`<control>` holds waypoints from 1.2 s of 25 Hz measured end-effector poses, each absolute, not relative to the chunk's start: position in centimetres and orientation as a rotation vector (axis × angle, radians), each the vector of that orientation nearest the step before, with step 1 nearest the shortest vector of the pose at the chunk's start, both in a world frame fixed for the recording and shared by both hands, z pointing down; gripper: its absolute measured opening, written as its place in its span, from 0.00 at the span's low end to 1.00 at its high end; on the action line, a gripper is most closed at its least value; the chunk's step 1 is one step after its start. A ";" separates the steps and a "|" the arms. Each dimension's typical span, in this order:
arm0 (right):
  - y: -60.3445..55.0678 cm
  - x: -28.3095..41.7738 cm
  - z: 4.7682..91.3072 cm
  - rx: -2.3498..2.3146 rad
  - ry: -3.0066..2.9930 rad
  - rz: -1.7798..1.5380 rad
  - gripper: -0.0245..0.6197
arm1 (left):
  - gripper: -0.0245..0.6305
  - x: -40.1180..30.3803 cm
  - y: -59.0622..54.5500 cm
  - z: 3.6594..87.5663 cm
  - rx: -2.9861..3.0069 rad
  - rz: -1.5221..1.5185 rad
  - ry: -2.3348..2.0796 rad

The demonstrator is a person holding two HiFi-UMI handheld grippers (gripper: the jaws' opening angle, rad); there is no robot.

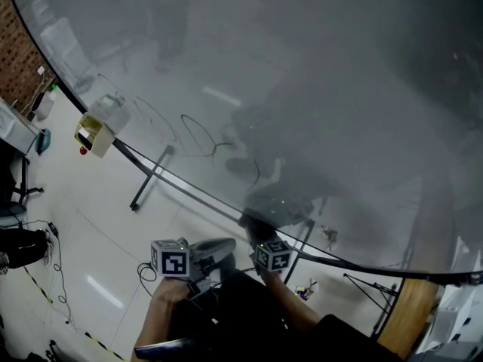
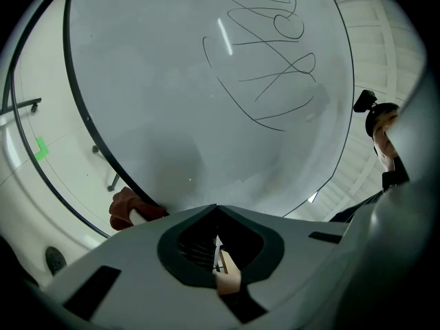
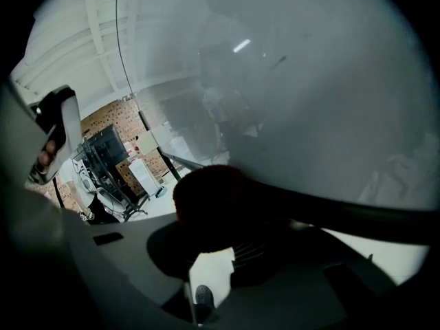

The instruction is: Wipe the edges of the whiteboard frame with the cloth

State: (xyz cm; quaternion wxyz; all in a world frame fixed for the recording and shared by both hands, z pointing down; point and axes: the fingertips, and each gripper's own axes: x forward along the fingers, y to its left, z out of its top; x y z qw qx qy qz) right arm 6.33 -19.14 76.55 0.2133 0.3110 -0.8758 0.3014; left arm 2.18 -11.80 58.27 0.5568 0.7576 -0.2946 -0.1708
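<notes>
I have the right gripper (image 1: 259, 237) closed on the dark red cloth (image 3: 210, 194), bunched into a wad between its jaws so that it sticks out past the tips and only fabric touches the board. The wad is pressed against the dark frame (image 3: 357, 210) along the lower edge of the whiteboard (image 1: 302, 89). In the head view that contact is at lower centre, just above the two marker cubes. In the right gripper view the frame runs as a thick band from the cloth out to the right of the picture, so I judge the gripper is lined up with the edge, ready to slide the cloth along it. The left gripper (image 2: 216, 218) has its jaws drawn together with nothing between them. It hangs just beside the right one, at its left in the head view, pointing up at the scribbled pen lines (image 2: 275, 81) on the board. I take it as parked close by, clear of the wipe but near enough to help. In its view the cloth shows at lower left, wrapped over the frame. The risk I see is the wad riding off the narrow edge onto the board face, so the pressure should stay directed onto the frame.
</notes>
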 end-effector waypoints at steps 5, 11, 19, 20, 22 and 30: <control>-19.5 4.4 76.5 0.897 -2.420 0.831 0.17 | 0.03 -0.3 -11.9 58.5 1.781 -0.412 -0.681; -19.8 0.8 76.7 1.028 -2.378 0.902 0.17 | 0.03 -5.3 -10.8 58.2 1.789 -0.419 -0.634; -20.9 -3.8 77.4 1.195 -2.330 0.995 0.17 | 0.03 -11.9 -10.0 57.8 1.785 -0.451 -0.614; -20.9 -4.2 77.5 1.216 -2.310 1.000 0.17 | 0.03 -12.7 -9.8 58.0 1.787 -0.448 -0.615; -20.9 -4.9 77.6 1.248 -2.271 1.015 0.17 | 0.03 -14.2 -9.5 58.0 1.790 -0.454 -0.615; -21.1 -8.3 76.7 1.240 -2.261 0.978 0.17 | 0.03 -17.8 -8.0 58.0 1.792 -0.486 -0.622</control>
